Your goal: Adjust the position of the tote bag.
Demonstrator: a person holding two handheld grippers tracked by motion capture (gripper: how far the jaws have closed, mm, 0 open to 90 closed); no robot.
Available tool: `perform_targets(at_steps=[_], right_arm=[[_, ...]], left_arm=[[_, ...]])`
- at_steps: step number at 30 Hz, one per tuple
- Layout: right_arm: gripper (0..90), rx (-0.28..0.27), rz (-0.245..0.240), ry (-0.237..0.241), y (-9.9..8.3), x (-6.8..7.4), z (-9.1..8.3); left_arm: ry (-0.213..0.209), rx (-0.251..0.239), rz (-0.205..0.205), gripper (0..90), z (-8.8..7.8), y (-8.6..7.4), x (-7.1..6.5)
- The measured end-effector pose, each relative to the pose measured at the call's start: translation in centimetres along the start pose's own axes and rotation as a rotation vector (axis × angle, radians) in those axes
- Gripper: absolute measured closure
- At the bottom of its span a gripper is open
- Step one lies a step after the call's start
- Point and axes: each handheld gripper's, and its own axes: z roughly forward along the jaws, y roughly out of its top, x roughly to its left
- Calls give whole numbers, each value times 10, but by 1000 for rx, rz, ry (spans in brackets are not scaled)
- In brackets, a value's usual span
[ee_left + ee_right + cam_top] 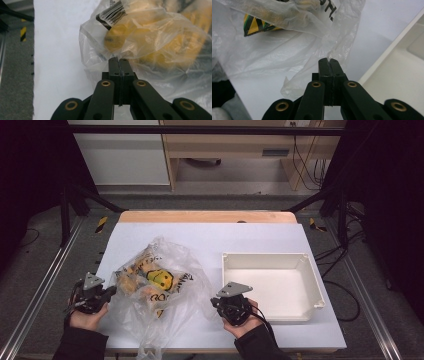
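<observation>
At my far left, my left hand (86, 316) lay low on the white table (300, 330), knuckles down, with my dark sleeve (80, 345) running in from the near edge. My left gripper (111, 291) pointed across the table toward my other hand, nearly level. Its jaws stood pressed together, pinching a fold of the clear plastic bag (155, 285); in the left gripper view that fold puckered right at the jaw tips (118, 60).

Just past those tips sat the bag itself, slumped between my two grippers. Its long axis ran from its bulging far end, up and away from me, down to its loose tail hanging over the near table edge. Beyond my left gripper's tips the yellow packets (150, 42) showed through the film, and a barcode label (111, 13) lay farther off, up and slightly left of them. A yellow smiley print (161, 279) faced up near the bag's middle.

To the right of the bag, my right gripper (212, 302) aimed back toward my left one, its jaws likewise closed flat on a crumpled edge of the bag's film, seen bunched at the tips (329, 60) in the right gripper view. My right hand (245, 320) cupped the gripper body from below, wrist angled inward.

Immediately right of that gripper stood the white tray (315, 285), touching nothing of the bag, its near left corner just beside my right hand.
</observation>
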Motion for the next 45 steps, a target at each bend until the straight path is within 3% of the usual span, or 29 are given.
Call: perform_targets(at_steps=[9, 13, 14, 17, 19, 22, 24, 26, 28, 32, 35, 37, 40, 42, 45], right_arm=[[900, 56, -1, 89, -26, 16, 1], [891, 94, -25, 130, -34, 27, 12], [858, 89, -33, 131, -34, 28, 13], [786, 47, -32, 128, -29, 27, 8], [737, -21, -31, 113, -21, 22, -2], [649, -119, -21, 72, -4, 14, -14], [613, -142, -22, 50, 5, 11, -16], [560, -159, -15, 34, 13, 8, -13], [513, -152, -9, 15, 21, 5, -5], [453, -103, 0, -32, 31, 2, 22], [466, -39, 4, -54, 33, 3, 40], [537, -18, -10, -83, 32, 3, 47], [753, 28, -23, -121, 30, 1, 50], [865, 52, -17, -108, 29, 0, 46], [897, 54, -16, -88, 28, 0, 39]], left_arm=[[-5, -50, -11, 900, 26, 28, 0], [-12, -88, -23, 900, 20, 28, 0], [-18, -110, -53, 853, 16, 27, 2], [10, -163, -90, 700, -4, 23, 8], [-15, -195, -130, 622, -18, 19, 9], [-28, -212, -116, 542, -38, 14, 2], [-43, -215, -106, 498, -48, 9, -5], [-42, -219, -70, 472, -58, 0, -14], [-58, -193, -54, 451, -60, -11, -21], [-56, -67, -12, 432, -48, -23, -27], [-73, 25, -20, 501, -34, -29, -25], [-83, 70, -19, 594, -27, -32, -24], [-86, 117, -8, 762, -20, -33, -24], [-106, 144, 23, 875, -12, -31, -27], [-115, 164, 51, 900, -4, -27, -30]])
